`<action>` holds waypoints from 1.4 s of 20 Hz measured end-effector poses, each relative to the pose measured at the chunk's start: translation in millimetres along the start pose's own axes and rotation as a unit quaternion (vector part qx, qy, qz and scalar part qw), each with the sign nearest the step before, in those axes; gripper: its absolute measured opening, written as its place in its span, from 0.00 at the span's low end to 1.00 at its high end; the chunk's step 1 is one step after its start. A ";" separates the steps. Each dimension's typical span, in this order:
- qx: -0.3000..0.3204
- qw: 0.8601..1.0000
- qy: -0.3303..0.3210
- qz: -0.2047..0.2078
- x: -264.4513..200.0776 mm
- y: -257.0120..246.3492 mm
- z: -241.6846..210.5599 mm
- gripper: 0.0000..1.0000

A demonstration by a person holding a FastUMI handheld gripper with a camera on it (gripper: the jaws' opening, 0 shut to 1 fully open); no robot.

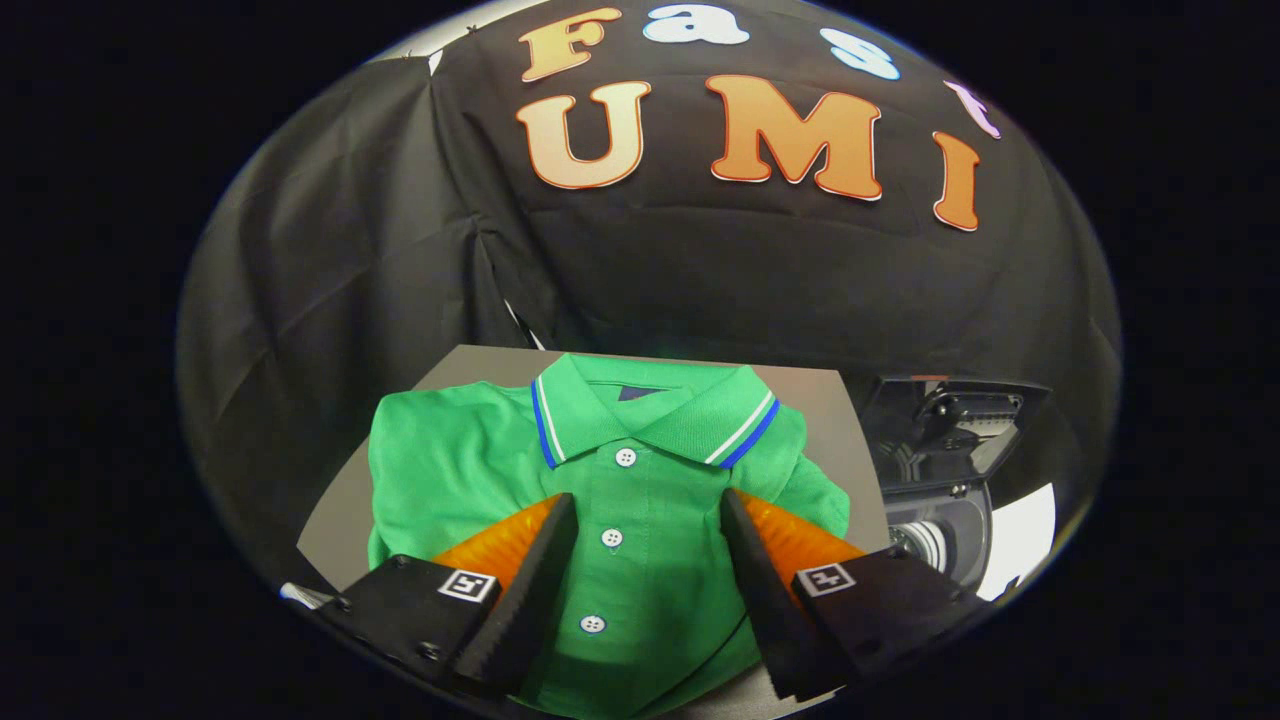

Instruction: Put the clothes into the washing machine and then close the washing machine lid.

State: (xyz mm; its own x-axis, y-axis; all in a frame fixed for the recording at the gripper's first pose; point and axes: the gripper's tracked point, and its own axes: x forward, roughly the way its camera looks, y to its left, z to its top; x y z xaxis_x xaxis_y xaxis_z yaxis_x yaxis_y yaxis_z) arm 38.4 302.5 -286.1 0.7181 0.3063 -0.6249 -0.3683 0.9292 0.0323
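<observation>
A folded green polo shirt (640, 480) lies flat on the grey desk (340, 520), collar at 12 o'clock, its white-buttoned placket running straight back toward the gripper (648, 505). The jaws stand wide apart over the shirt, one finger on each side of the placket, with the middle button between their tips; whether they touch the cloth cannot be told. At 3 o'clock from the shirt, just beside the desk's edge, sits the washing machine (940, 520), its dark lid (945, 420) raised and the drum opening showing beneath it.
</observation>
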 end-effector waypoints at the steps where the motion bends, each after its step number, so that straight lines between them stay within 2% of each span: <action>1: -0.003 1.000 -0.002 0.012 1.8 4.5 0.0 0.83; 5: -0.016 0.999 -0.013 0.031 3.1 13.5 0.0 0.38; 9: 0.012 0.999 -0.012 0.038 -3.5 14.0 -0.8 0.16; 10: 0.026 0.999 -0.012 0.038 -5.2 10.7 -0.4 0.16; 11: 0.031 0.999 -0.009 0.038 -9.9 6.9 0.5 0.09; 14: 0.030 0.999 -0.011 0.031 -19.6 -9.8 -0.8 0.09; 20: 0.068 0.997 -0.042 0.022 -51.4 -61.3 10.7 0.09; 28: 0.130 0.984 -0.095 -0.071 -115.0 -208.8 22.8 0.09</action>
State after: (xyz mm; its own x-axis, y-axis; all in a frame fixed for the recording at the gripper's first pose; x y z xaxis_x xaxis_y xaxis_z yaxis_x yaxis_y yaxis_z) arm 46.1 77.9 -203.1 0.8581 0.1800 -0.4809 -0.1107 0.9794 0.1689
